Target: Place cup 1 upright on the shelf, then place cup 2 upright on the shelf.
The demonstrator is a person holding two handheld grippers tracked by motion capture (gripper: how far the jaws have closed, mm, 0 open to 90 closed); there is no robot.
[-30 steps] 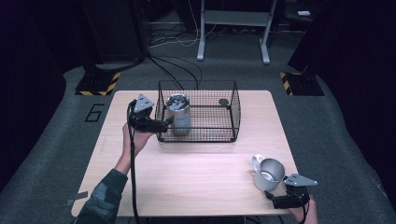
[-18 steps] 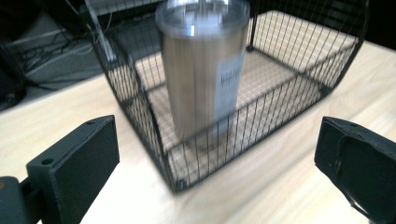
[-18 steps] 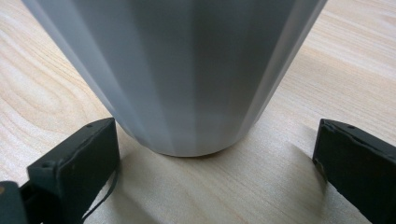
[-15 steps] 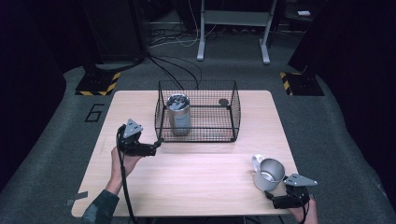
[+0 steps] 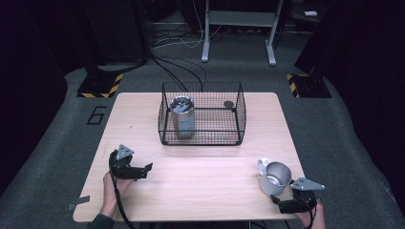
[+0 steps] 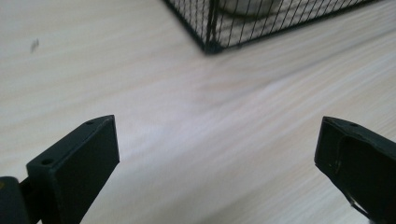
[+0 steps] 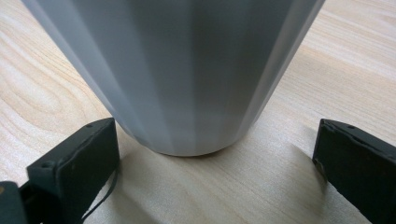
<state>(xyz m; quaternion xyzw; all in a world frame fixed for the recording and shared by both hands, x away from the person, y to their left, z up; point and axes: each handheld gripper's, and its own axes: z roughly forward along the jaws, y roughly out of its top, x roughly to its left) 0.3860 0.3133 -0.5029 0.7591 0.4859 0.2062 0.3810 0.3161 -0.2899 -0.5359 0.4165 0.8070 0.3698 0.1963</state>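
Observation:
A black wire basket [image 5: 237,114] stands at the table's far middle, with a steel tumbler [image 5: 182,116] upright in its left half and a small dark disc [image 5: 229,104] in its far right corner. A grey mug [image 5: 274,177] stands near the front right. My right gripper [image 5: 278,203] rests on the table just in front of it, open, and the mug [image 7: 182,70] stands just beyond the jaws. My left gripper [image 5: 146,171] lies at the front left, open and empty, pointing right. The basket's corner [image 6: 210,42] shows ahead of it.
The light wooden table [image 5: 200,191] has bare room between the two grippers. Cables, a desk frame [image 5: 239,28] and yellow-black marked bases [image 5: 99,86] stand on the grey floor behind the table.
My left gripper has come back from the basket's left side, toward the front left of the table, and settled low. The tumbler stays in the basket. The right gripper has not moved.

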